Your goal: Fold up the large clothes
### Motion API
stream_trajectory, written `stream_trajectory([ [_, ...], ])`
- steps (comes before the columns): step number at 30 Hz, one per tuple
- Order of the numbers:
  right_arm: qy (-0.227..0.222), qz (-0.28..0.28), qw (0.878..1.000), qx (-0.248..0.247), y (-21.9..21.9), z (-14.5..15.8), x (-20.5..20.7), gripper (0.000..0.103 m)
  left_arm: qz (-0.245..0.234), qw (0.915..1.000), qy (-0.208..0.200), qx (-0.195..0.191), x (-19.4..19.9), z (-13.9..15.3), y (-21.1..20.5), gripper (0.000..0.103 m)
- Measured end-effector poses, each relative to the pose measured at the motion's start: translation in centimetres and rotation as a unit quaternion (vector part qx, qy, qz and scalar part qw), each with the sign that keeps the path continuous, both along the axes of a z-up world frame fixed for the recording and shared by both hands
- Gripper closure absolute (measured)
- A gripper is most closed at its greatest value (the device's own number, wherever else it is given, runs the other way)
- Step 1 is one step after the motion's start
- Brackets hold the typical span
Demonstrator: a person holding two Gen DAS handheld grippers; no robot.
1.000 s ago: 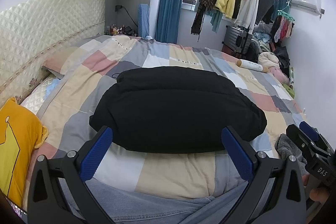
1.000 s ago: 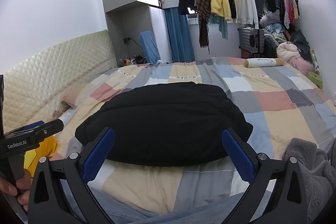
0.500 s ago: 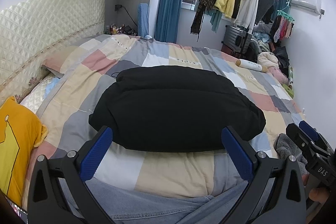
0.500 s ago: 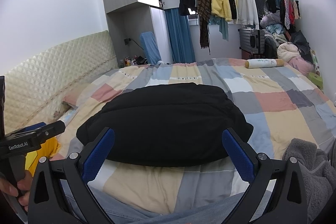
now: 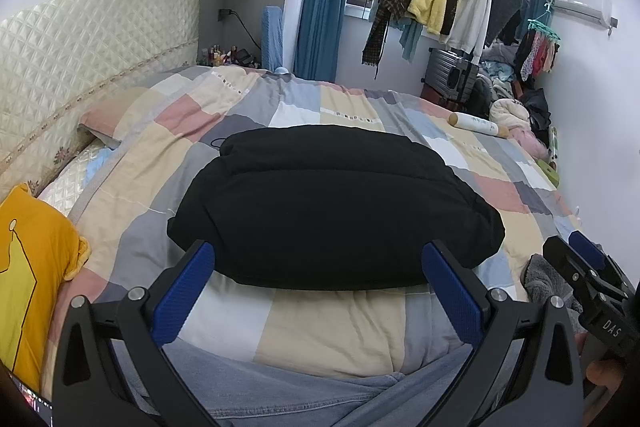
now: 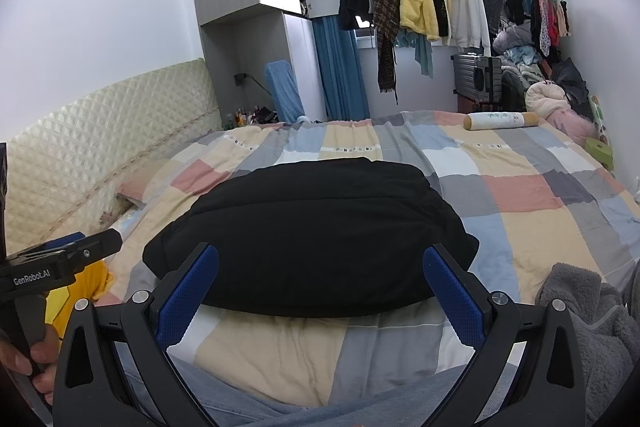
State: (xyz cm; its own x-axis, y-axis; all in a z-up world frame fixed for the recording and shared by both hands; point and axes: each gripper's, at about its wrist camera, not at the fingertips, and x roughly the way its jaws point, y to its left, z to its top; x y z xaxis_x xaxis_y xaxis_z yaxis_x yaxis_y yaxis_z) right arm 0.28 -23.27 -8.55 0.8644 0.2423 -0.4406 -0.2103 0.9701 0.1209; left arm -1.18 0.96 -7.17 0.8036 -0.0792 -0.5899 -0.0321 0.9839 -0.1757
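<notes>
With both grippers pulled back over my lap, I've got the left gripper (image 5: pixel 318 273) and right gripper (image 6: pixel 320 275) spread wide, gripping nothing. The folded black garment (image 5: pixel 332 207) lies on the patchwork quilt (image 5: pixel 328 331) just past the fingertips, centred between them, not touching. A grey fleece (image 6: pixel 588 311) sits beside my right fingers.

My left gripper (image 5: pixel 318 269) sits low in the frame, jaws spread wide and empty. My right gripper (image 6: pixel 320 273) matches it at bottom centre, also spread and empty. A hand (image 6: pixel 24 363) grips the left handle at lower left.
</notes>
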Motion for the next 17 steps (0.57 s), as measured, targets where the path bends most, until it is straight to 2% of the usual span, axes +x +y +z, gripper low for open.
stream_trajectory([
  [17, 0.0, -0.002, 1.0, 0.0, -0.3, 0.1, -0.03, 0.0, -0.001, 1.0, 0.002, 0.001, 0.06, -0.07, -0.17, 0.0],
])
